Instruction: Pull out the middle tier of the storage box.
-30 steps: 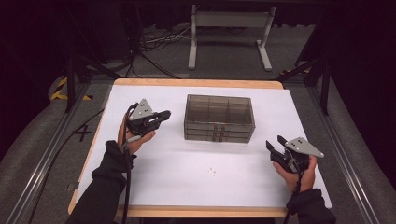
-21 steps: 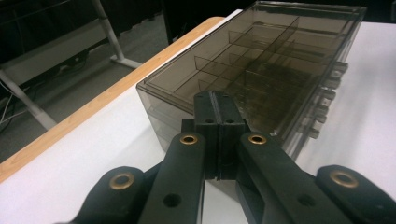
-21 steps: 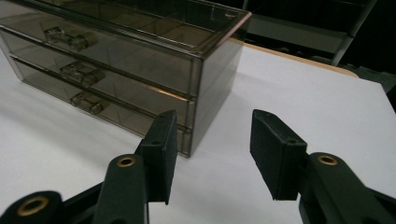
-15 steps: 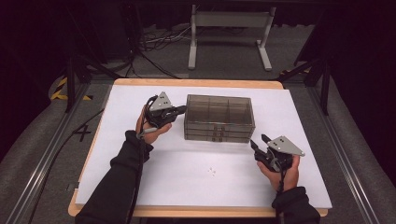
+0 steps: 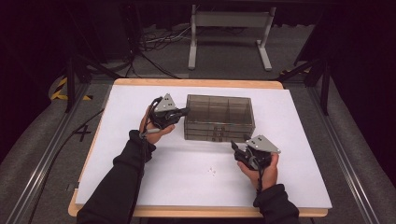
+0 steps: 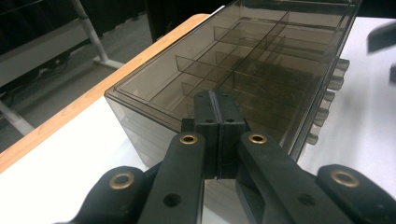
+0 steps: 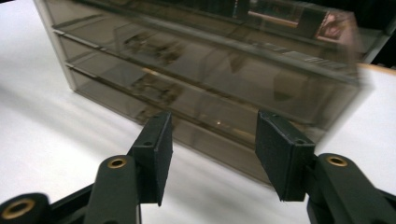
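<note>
A smoky clear plastic drawer box [image 5: 219, 116] stands on the white table top [image 5: 303, 140], with its drawer fronts towards me. My left gripper [image 5: 184, 112] is shut and empty, and its tips are at the top edge of the box's left end. In the left gripper view the joined pads [image 6: 215, 100] point along the box's divided top [image 6: 261, 60]. My right gripper [image 5: 235, 150] hovers just in front of the box's right front. Its jaws have just been opening, and nothing is between them. In the right gripper view the gripper [image 7: 215, 123] faces the stacked drawer fronts [image 7: 210, 70].
A few tiny white bits [image 5: 212, 171] lie on the table in front of the box. Behind the table a grey metal stand [image 5: 229, 23] and cables [image 5: 154, 44] sit on the floor. Rails run along both sides of the table.
My left hand has moved right, up to the box's left end. My right hand has moved left and forward towards the box's front, and its jaws are spread wider.
</note>
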Motion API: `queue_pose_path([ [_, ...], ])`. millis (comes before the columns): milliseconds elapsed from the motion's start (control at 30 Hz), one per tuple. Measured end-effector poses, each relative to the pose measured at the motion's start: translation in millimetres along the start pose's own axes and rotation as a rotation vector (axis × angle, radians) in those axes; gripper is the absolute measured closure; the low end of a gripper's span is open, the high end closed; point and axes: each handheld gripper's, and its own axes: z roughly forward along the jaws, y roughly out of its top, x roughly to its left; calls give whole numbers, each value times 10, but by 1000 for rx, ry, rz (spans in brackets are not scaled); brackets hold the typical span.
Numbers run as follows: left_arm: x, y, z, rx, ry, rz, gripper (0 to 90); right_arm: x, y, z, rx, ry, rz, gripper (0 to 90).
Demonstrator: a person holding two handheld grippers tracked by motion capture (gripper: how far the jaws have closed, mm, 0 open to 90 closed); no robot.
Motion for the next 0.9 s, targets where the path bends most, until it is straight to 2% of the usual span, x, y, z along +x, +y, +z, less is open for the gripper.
queue_pose_path([
  [33, 0, 0, 0, 0, 0, 0, 900, 0, 0, 0, 0, 0, 0, 469],
  [133, 11, -18, -1, -11, -8, 10, 900, 145, -27, 139, 10, 3, 34, 472],
  [233, 1, -13, -1, -7, 0, 25, 900, 264, -32, 246, 16, -23, 57, 473],
  [267, -12, -10, 1, -4, 5, 30, 900, 264, -32, 246, 16, -23, 57, 473],
  [300, -22, -7, 1, -1, 12, 40, 900, 329, -27, 304, 13, -45, 73, 485],
  [467, -33, -6, -2, -1, 17, 54, 900, 409, -10, 393, 13, -69, 113, 513],
  [667, -24, -17, -4, -7, 9, 48, 900, 516, 20, 474, 4, -90, 152, 517],
  [767, -25, -15, -4, -7, 14, 63, 900, 591, 17, 508, 15, -132, 153, 517],
  [900, -36, -23, -7, -11, 14, 61, 900, 651, 18, 533, 24, -178, 177, 530],
])
